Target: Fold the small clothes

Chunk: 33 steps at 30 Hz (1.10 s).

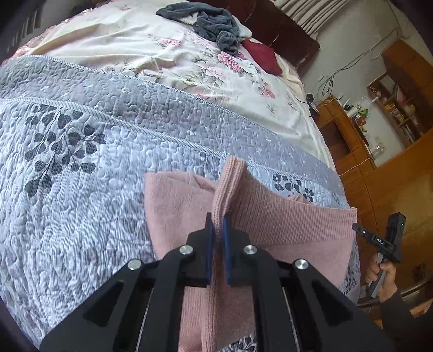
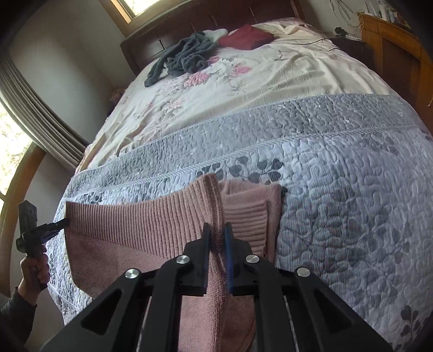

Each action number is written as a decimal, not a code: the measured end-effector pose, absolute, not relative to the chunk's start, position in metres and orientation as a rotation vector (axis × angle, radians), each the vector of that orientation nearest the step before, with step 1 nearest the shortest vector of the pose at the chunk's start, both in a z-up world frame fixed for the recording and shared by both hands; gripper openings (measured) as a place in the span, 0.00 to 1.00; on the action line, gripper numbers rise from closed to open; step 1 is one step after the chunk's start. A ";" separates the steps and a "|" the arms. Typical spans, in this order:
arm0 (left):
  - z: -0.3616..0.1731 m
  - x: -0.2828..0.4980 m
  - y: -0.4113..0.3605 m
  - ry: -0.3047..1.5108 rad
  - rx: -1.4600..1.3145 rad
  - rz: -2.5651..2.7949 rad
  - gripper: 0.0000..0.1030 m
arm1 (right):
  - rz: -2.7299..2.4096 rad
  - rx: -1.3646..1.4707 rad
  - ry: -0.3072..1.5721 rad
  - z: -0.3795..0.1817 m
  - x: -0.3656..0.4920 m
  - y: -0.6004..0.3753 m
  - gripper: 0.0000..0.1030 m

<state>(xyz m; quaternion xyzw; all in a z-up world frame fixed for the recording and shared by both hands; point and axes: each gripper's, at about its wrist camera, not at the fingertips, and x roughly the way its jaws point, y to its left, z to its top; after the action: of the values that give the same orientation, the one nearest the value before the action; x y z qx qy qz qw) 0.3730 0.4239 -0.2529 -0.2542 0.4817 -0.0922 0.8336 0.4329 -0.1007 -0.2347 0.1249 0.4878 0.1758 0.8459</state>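
A pink knit sweater (image 1: 284,224) lies on the grey quilted bedspread (image 1: 81,189) near the bed's near edge, its ribbed hem lifted. My left gripper (image 1: 217,219) is shut on a raised fold of that ribbed hem. In the right wrist view the same sweater (image 2: 135,230) stretches leftward, and my right gripper (image 2: 216,227) is shut on the ribbed hem beside a folded sleeve cuff (image 2: 246,216). Each gripper shows in the other's view at the hem's far corner: the right gripper (image 1: 355,226) and the left gripper (image 2: 65,222), each held by a hand.
A floral sheet (image 2: 243,89) covers the far half of the bed. On it lie a dark grey garment (image 2: 186,56) and a dark red one (image 2: 246,36), near the wooden headboard (image 2: 205,19). Wooden cabinets and shelves (image 1: 379,151) stand beside the bed; curtains (image 2: 40,113) hang opposite.
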 end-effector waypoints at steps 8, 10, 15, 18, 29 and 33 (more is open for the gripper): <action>-0.291 0.448 0.439 1.098 -0.575 -0.155 0.05 | 0.308 0.241 1.081 -0.258 0.504 -0.088 0.09; -0.297 0.461 0.442 1.104 -0.587 -0.150 0.05 | 0.296 0.241 1.087 -0.263 0.519 -0.087 0.09; -0.323 0.491 0.446 1.156 -0.585 -0.134 0.04 | 0.268 0.223 1.126 -0.285 0.547 -0.081 0.09; -0.345 0.503 0.449 1.203 -0.589 -0.118 0.04 | 0.249 0.216 1.153 -0.305 0.556 -0.080 0.09; -0.370 0.502 0.459 1.217 -0.605 -0.033 0.17 | 0.202 0.296 1.185 -0.353 0.565 -0.097 0.28; -0.345 0.485 0.448 1.112 -0.731 -0.290 0.17 | 0.264 0.463 1.054 -0.322 0.542 -0.106 0.29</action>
<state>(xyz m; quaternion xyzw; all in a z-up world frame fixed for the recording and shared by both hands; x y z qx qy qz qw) 0.4847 0.4479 -0.3453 -0.3377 0.5141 -0.1342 0.7769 0.5417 -0.1064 -0.3217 0.2181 0.4970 0.1243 0.8307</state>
